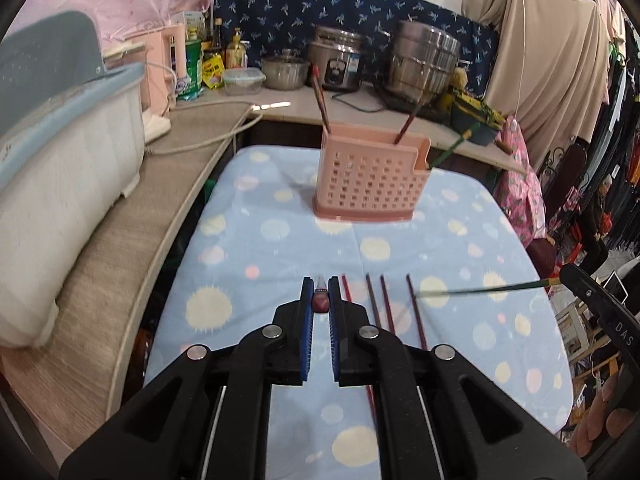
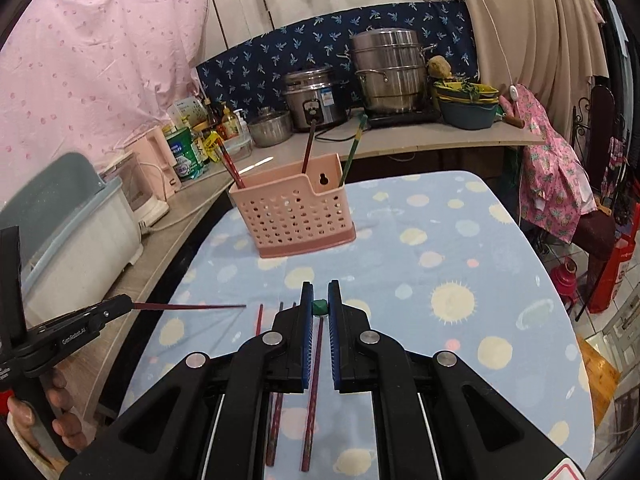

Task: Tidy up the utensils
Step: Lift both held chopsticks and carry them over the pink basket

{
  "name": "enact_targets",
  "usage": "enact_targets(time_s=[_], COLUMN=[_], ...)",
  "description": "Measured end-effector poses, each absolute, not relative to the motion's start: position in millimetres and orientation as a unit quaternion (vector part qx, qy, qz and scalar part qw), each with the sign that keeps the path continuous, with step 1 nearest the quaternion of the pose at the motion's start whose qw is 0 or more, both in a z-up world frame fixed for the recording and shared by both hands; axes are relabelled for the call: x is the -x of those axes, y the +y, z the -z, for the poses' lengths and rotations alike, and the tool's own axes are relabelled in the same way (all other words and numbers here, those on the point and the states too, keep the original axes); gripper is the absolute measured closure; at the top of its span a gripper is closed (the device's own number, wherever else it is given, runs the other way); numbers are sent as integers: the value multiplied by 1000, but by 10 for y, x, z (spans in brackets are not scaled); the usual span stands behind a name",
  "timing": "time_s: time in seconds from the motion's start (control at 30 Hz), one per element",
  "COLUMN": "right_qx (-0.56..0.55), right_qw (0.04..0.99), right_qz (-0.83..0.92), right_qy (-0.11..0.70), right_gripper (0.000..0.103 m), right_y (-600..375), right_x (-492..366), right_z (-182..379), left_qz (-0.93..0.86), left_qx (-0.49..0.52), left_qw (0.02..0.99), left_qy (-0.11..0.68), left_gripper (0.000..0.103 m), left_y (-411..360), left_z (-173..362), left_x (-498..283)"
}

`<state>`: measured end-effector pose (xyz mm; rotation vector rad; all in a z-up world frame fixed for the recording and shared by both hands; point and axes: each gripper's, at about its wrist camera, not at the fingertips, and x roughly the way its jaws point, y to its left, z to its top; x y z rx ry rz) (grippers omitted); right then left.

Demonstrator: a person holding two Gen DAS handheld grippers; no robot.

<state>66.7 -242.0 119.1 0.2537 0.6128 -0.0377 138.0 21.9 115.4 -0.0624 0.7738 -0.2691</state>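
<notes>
A pink slotted utensil holder (image 1: 370, 176) (image 2: 296, 216) stands at the far side of the blue dotted tablecloth (image 1: 280, 240). Two dark red chopsticks and a green one lean in it. My left gripper (image 1: 320, 292) (image 2: 126, 305) is shut on a dark red chopstick (image 1: 320, 302) (image 2: 188, 306), lifted above the cloth. My right gripper (image 2: 320, 296) (image 1: 566, 272) is shut on a green chopstick (image 2: 319, 307) (image 1: 480, 290), also held in the air. Several dark red chopsticks (image 1: 376, 304) (image 2: 314, 392) lie on the cloth below the grippers.
A white bin with a blue lid (image 1: 60, 184) sits on the counter to the left, beside a loose cable (image 1: 200, 142). A rice cooker (image 1: 340, 64), a steel steamer pot (image 1: 424, 60) and bottles line the back counter. A hand (image 2: 60, 412) grips the left tool.
</notes>
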Motion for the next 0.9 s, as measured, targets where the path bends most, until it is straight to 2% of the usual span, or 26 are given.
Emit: enact_targets(time_s=[0.33,0.9], right_qx=[-133,-161], right_qw=[958,977], right_qz=[15,-9], right_qy=[255,137], right_gripper=[96,96], right_y=[-2543,-2629], right_x=[-1191,-2345], right_z=[-1698,-2832], left_qz=[138,124], left_qx=[32,88], left_qw=[932,965], left_qy=[333,215], left_gripper=[96,96], left_y=[36,-139], left_z=[-1762,-2803], left_x=[-1924,-2897])
